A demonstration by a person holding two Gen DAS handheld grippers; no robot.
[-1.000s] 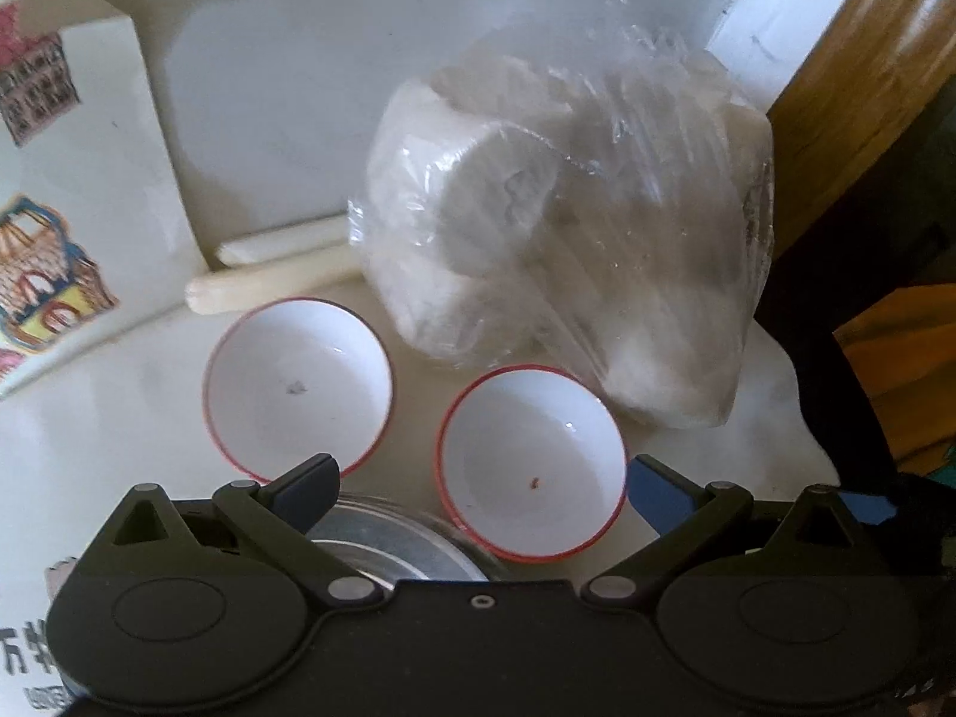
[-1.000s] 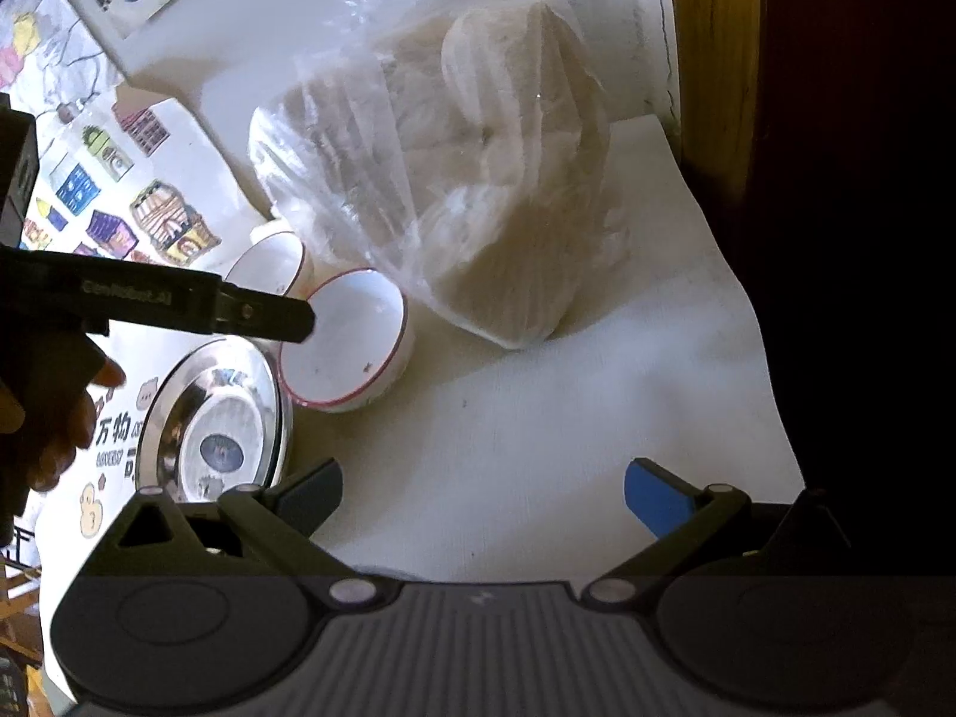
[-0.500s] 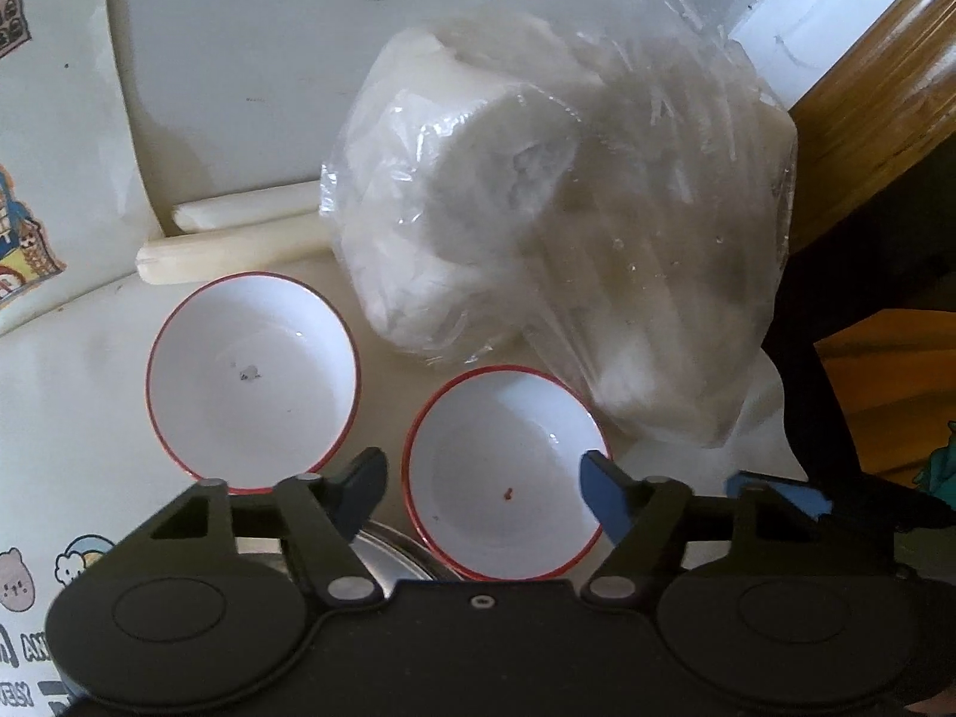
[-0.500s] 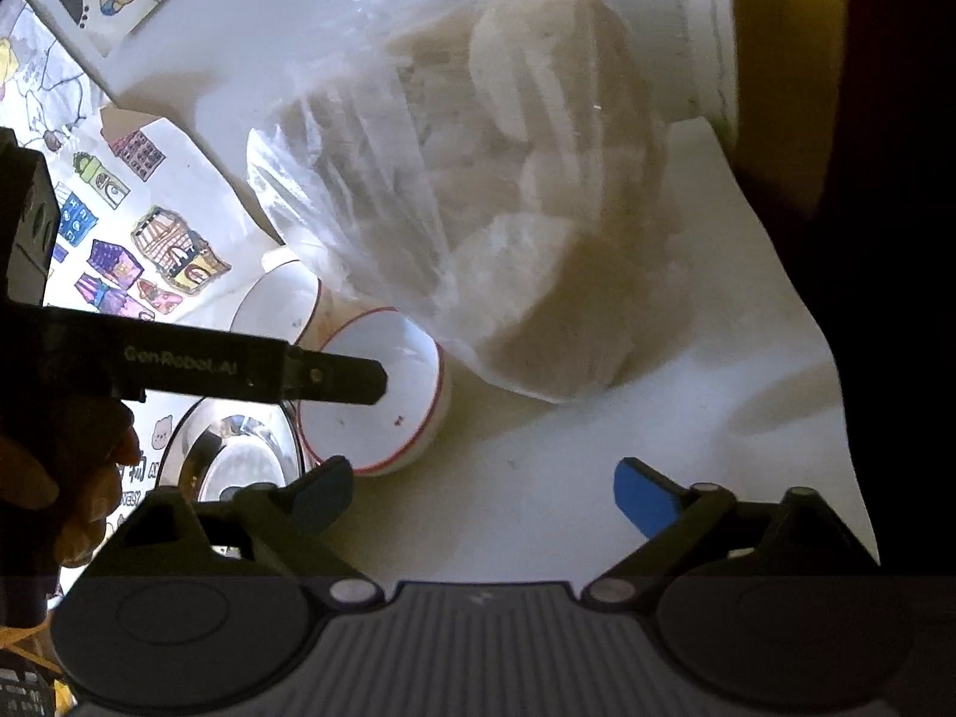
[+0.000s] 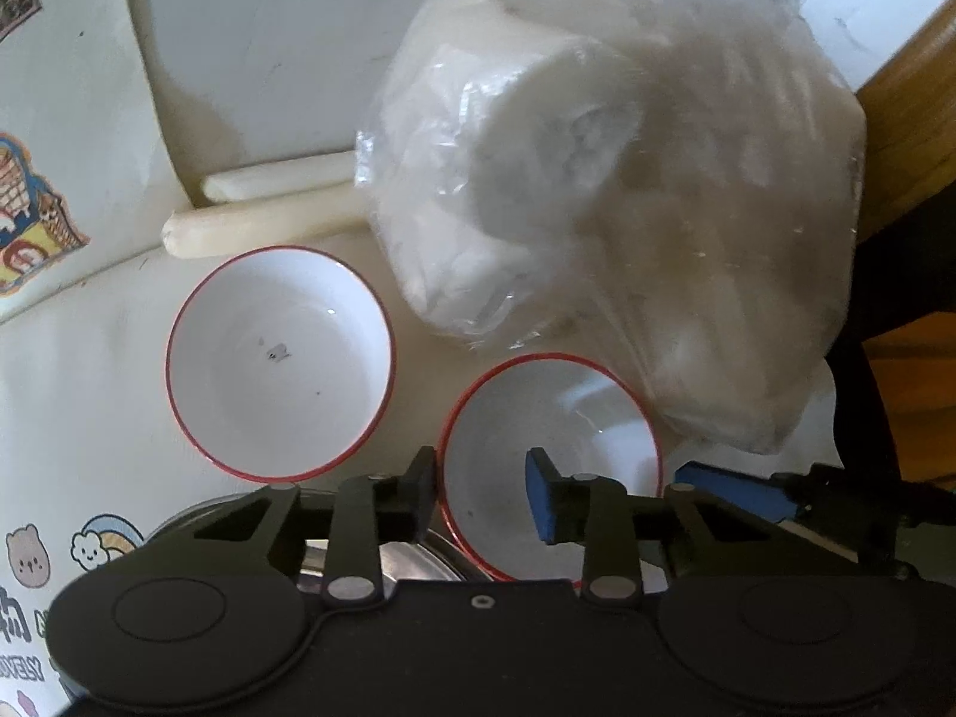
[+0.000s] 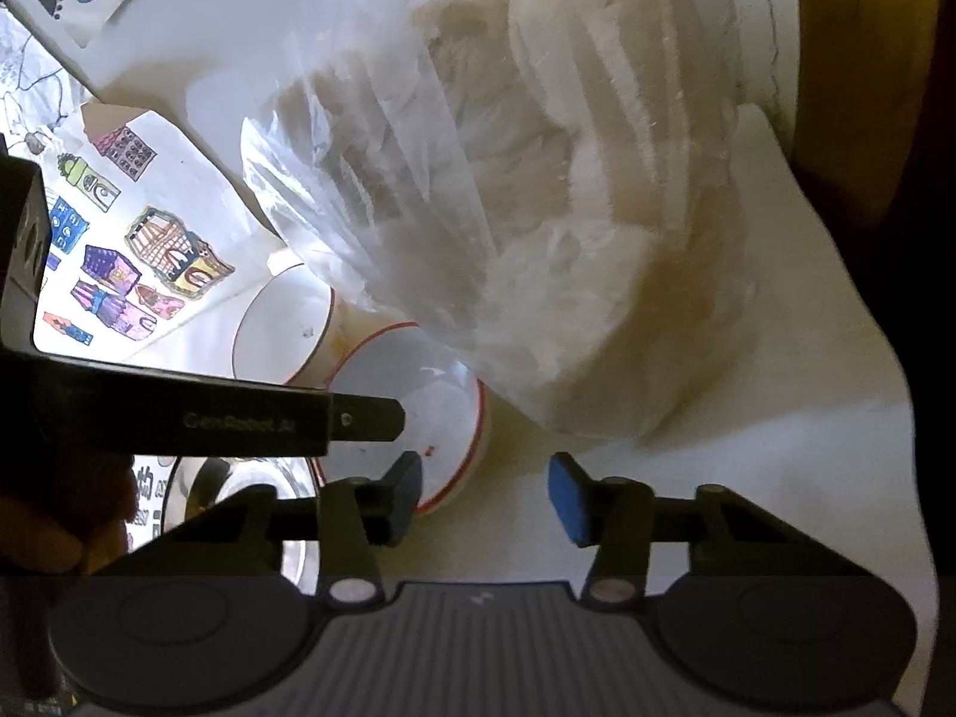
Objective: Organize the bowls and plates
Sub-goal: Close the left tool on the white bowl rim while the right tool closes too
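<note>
Two white bowls with red rims stand side by side on the white cloth: the left bowl (image 5: 281, 358) (image 6: 281, 328) and the right bowl (image 5: 549, 460) (image 6: 430, 406). My left gripper (image 5: 481, 484) hangs over the right bowl's near-left rim with its jaws closing. The rim lies between the fingers, and a gap shows at the blue pad. My right gripper (image 6: 487, 493) is closing too, low at that bowl's right side, and its pads touch nothing. Its blue finger shows in the left wrist view just right of the bowl. A steel plate (image 5: 412, 555) (image 6: 239, 490) lies partly under the grippers.
A clear plastic bag (image 5: 627, 209) (image 6: 538, 209) of white lumps leans against the right bowl. Two pale rolls (image 5: 269, 221) lie behind the left bowl. Sticker sheets (image 6: 149, 251) cover the left. A wooden edge (image 5: 908, 119) and the cloth's drop-off bound the right. A hand (image 6: 60, 538) holds the left gripper.
Both grippers' jaws have narrowed a lot. The left one sank over the right bowl until its rim came between the fingers. The right one slid closer to that bowl and the bag.
</note>
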